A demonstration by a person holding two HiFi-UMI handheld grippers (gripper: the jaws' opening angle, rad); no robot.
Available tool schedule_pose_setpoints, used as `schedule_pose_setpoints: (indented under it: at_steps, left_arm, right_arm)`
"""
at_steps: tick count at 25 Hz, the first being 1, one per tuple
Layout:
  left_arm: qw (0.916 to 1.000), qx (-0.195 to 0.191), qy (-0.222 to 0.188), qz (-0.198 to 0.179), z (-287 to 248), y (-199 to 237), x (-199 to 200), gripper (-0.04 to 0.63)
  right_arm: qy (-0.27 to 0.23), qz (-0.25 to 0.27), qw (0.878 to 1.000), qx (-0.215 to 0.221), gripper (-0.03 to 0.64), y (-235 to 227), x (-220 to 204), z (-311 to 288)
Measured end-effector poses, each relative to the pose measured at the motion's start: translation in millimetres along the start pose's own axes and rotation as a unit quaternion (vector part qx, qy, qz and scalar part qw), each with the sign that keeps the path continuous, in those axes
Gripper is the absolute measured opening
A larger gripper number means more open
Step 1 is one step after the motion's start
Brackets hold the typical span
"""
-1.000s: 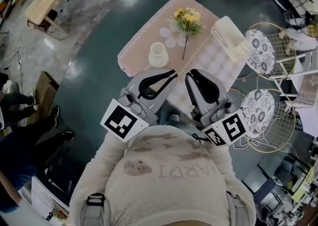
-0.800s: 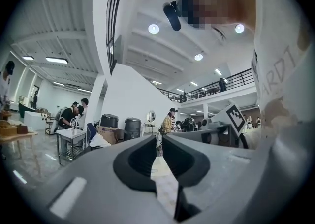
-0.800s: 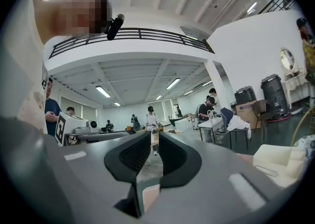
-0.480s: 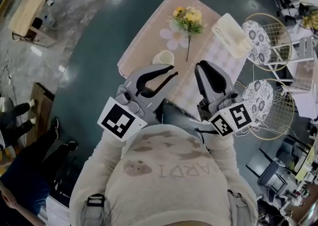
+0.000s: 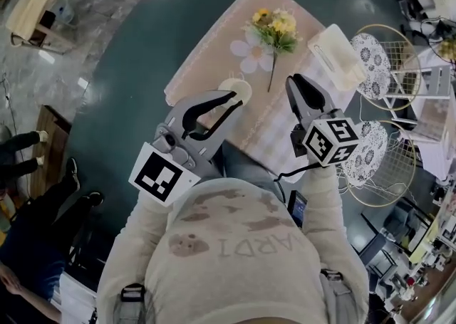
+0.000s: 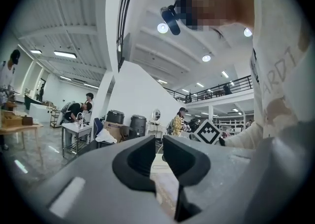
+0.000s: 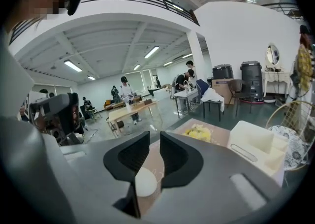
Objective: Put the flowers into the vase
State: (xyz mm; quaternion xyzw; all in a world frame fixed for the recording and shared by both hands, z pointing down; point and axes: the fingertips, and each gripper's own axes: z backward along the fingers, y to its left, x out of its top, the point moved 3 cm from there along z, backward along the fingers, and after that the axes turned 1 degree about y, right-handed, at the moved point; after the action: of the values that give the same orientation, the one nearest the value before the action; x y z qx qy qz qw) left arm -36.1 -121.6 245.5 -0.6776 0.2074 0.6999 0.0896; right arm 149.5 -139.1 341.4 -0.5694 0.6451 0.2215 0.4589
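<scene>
A bunch of yellow flowers lies on the pink table, its stem pointing toward me. The white vase stands at the table's near edge, partly hidden behind my left gripper. That gripper is shut and holds nothing. My right gripper hovers over the checked near part of the table, a little right of the stem's end, shut and empty. In the right gripper view the vase shows below the jaws and the flowers lie ahead of them.
A white plastic box sits at the table's right corner, also in the right gripper view. Two round wire chairs with patterned cushions stand right of the table. People and workbenches are farther off.
The right gripper has swung forward and turned, so its marker cube now faces the head camera. The left gripper has shifted a little left and now covers more of the vase.
</scene>
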Motion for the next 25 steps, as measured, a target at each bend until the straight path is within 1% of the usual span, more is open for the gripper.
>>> schedule_pose_setpoints:
  at_steps: [6,10,13,19,22,25]
  left_arm:
    - [0.9993,0.027,0.025,0.0,-16.6,22.5,-16.5,0.046]
    - [0.9981,0.04,0.047,0.003,-29.6,33.4,-32.7,0.046]
    - [0.9974,0.045,0.055,0.01,-37.0,39.5,-44.8,0.046]
    - [0.9952,0.062,0.073,0.022,-49.1,57.1,-69.0,0.046]
    - [0.9936,0.068,0.087,0.022,-52.9,63.3,-81.9,0.046]
    - [0.9928,0.068,0.095,0.03,-54.8,65.6,-93.5,0.046]
  right_arm:
    - [0.088,-0.022,0.996,-0.007,0.103,-51.7,-35.5,-61.3]
    - [0.143,-0.04,0.989,-0.014,0.109,-83.4,-63.2,-96.5]
    - [0.177,-0.051,0.983,-0.018,0.111,-102.9,-85.2,-116.1]
    - [0.227,-0.093,0.969,-0.019,0.112,-133.7,-127.2,-146.8]
    - [0.24,-0.113,0.964,-0.022,0.111,-144.5,-138.9,-162.0]
    - [0.246,-0.124,0.961,-0.027,0.108,-151.5,-146.5,-173.9]
